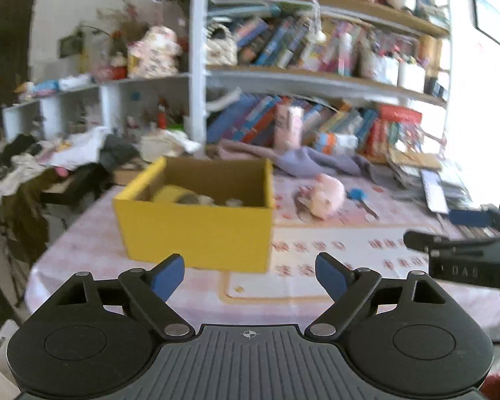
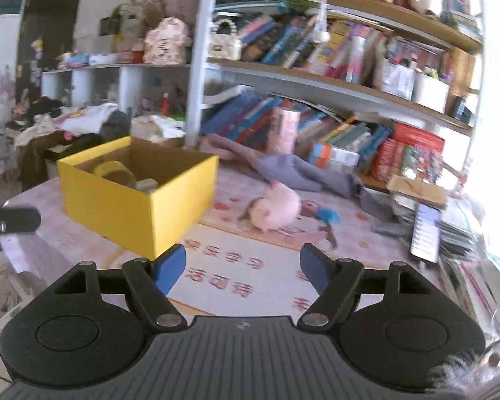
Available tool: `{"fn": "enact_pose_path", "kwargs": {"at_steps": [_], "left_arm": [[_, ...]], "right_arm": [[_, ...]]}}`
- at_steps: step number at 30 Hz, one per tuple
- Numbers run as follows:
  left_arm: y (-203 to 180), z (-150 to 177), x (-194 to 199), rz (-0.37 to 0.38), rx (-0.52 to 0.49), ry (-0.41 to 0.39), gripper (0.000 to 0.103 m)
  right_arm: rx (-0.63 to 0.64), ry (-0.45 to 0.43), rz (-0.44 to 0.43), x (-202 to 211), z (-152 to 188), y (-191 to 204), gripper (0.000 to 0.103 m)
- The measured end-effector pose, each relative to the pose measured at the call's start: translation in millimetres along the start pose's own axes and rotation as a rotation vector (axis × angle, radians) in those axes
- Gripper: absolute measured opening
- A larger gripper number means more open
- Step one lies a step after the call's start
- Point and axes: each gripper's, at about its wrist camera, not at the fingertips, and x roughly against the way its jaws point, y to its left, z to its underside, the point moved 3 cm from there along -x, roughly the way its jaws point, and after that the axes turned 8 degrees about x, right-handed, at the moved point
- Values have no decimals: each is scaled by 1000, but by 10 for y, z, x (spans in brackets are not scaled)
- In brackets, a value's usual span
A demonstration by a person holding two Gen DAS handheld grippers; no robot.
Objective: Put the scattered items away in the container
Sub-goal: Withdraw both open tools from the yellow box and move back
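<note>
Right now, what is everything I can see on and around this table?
box: one, yellow, left on the table, open, with a tape roll inside.
plush toy: one, pink, on the tablecloth right of the box.
small tool: one, blue-handled, beside the toy.
cloth: one, grey-purple, behind the toy.
phone: one, dark, far right.
bookshelf: one, crowded with books.
left gripper: blue fingers open, empty.
right gripper: blue fingers open, empty.

Blk grippers, blue-tipped fingers (image 1: 168, 275), ribbed grey base.
</note>
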Motion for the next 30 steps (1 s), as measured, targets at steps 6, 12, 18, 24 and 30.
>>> {"fn": "enact_pose_path", "kwargs": {"at_steps": [6, 12, 18, 24, 30], "left_arm": [[-285, 15, -54, 89, -85, -2, 90], [-564, 47, -182, 174, -133, 35, 91], [-843, 121, -265, 250, -236, 94, 91], [-1003, 154, -339, 296, -264, 111, 93], [-1118, 152, -507, 320, -259, 141, 94]], "right_arm": [[-41, 25, 78, 107, 153, -207, 79], [-58, 54, 114, 178, 247, -399, 83], [-68, 104, 122, 228, 366, -516, 83], [-74, 133, 133, 178, 394, -619, 83], [-90, 165, 153, 110, 465, -761, 84]]}}
